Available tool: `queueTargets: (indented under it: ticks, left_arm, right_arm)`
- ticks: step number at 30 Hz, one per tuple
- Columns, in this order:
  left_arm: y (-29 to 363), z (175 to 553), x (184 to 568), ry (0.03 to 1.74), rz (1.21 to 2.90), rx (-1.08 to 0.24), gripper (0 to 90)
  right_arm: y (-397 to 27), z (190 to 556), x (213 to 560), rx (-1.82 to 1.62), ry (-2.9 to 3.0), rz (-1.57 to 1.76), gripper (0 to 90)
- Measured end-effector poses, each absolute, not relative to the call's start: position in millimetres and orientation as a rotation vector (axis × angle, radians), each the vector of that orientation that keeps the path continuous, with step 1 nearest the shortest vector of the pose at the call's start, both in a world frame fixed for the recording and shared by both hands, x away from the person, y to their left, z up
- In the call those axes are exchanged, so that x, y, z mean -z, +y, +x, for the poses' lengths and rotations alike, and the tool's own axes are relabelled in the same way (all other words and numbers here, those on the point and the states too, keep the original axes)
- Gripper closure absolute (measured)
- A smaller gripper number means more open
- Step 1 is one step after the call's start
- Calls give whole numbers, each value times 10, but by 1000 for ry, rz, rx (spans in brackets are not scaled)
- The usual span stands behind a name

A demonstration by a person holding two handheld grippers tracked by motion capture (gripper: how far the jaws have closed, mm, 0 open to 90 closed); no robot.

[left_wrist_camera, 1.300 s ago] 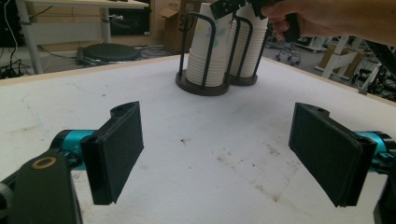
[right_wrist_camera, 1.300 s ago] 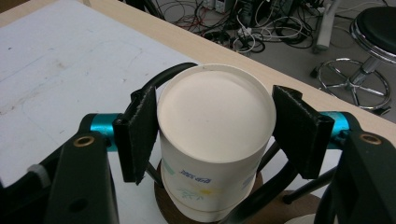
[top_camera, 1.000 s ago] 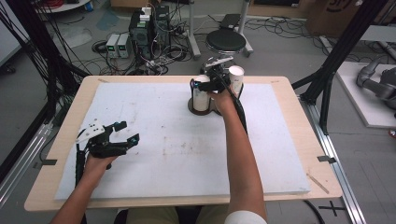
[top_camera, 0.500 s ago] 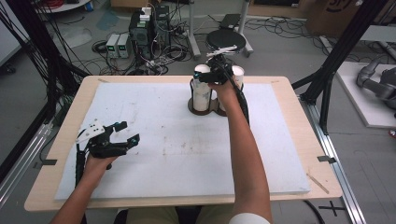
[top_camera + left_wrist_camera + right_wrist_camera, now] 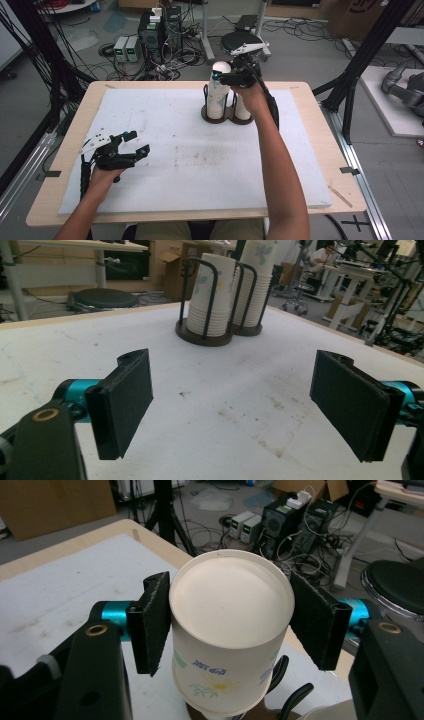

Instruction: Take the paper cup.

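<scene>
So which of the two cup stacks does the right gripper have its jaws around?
The left stack, the taller one. The right gripper straddles its top cup, a pad on each side. The right stack sits lower, behind the hand.

Beyond the desk (image 5: 310,107) at upper centre: black computer tower (image 5: 156,31), two small grey boxes (image 5: 126,48), tangled cables (image 5: 172,67), round black stool (image 5: 241,41). Cardboard box (image 5: 361,15) at upper right.
</scene>
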State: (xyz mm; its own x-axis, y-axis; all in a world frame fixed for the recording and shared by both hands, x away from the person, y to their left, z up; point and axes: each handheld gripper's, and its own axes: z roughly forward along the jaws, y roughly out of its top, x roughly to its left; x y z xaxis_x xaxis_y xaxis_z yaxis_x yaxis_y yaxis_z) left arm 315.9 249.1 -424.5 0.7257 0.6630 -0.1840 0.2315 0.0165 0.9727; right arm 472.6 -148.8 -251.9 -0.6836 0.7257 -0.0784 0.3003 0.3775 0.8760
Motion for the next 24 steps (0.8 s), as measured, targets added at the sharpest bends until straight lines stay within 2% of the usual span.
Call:
queueTargets:
  ticks: [11, 24]
  left_arm:
    - [2445, 3144, 4249, 742, 1552, -365, 155]
    - [2411, 3108, 4247, 698, 1554, -352, 155]
  right_arm:
    - [-1712, 4246, 2521, -1299, 2234, 793, 377]
    - [-1966, 3814, 2881, -1384, 2313, 721, 381]
